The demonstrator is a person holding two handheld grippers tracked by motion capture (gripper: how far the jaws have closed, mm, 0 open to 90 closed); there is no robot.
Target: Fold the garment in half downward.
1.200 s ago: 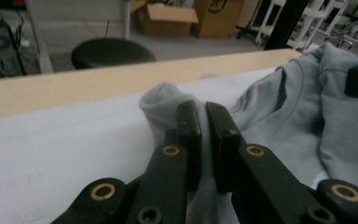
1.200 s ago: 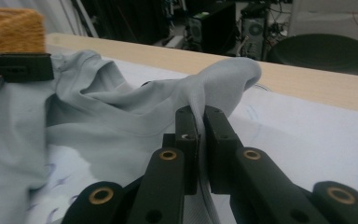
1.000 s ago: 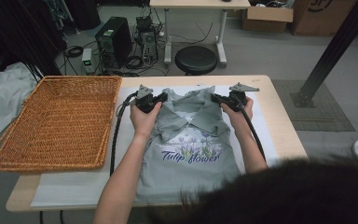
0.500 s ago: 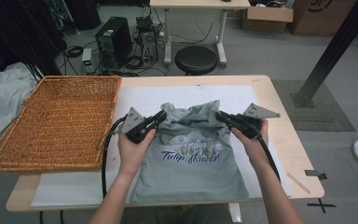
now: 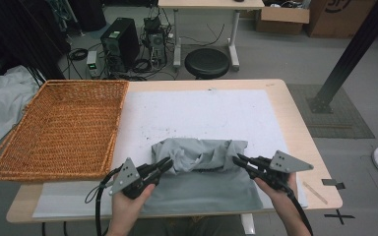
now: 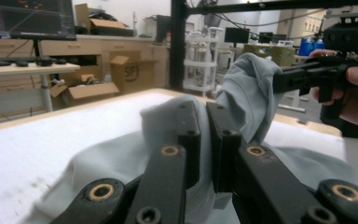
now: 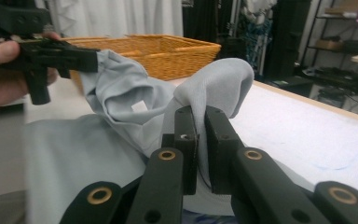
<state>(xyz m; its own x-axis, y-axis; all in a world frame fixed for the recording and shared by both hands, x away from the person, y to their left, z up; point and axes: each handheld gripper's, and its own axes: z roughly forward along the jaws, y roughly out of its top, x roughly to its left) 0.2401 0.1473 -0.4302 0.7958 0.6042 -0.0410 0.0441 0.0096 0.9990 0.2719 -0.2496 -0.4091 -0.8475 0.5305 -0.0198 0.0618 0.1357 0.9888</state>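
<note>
The left gripper [image 5: 166, 165] and the right gripper [image 5: 239, 161] each pinch a fold of the grey T-shirt [image 5: 202, 173] between closed jaws. The shirt lies doubled over on the white mat [image 5: 197, 115] near the table's front edge, right of the wicker basket [image 5: 59, 129].

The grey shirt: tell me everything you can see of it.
The grey shirt is soft knit fabric, lying on the white mat at the table's near edge. Its far part is folded toward the person, forming a rumpled roll across the flat lower part. A small white tag shows inside the fold. The left hand-held gripper and right hand-held gripper each pinch one end of the roll, jaws shut on the cloth.
</note>
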